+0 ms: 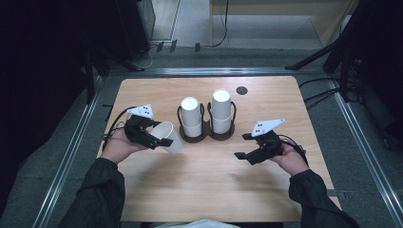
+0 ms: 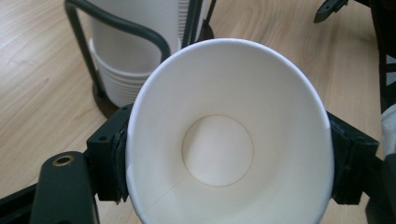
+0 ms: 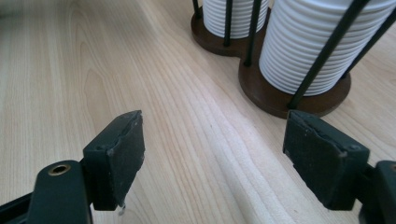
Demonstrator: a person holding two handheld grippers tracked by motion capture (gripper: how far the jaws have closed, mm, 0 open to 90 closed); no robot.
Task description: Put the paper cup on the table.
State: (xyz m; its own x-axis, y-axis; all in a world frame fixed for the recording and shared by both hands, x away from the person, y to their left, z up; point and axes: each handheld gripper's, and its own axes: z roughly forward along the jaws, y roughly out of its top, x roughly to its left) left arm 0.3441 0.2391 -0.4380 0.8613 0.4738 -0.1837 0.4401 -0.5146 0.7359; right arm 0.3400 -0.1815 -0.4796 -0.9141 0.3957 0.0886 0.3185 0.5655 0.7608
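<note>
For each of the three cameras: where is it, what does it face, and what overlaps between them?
High view: above the person's side, looking forward and down on the light wooden table; forearms, left gripper, right gripper.
Left gripper view: rides that gripper, looking into the white paper cup clamped between its jaws.
Right gripper view: along open, empty jaws across the tabletop.
Shared: every view shows the dark twin-post holder with white cup stacks.

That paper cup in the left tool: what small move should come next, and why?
Probably carry the paper cup to bare table in front of the holder and turn it upright. The left tool pinches its sides, tipped mouth toward the person; the right tool is open, empty.
</note>
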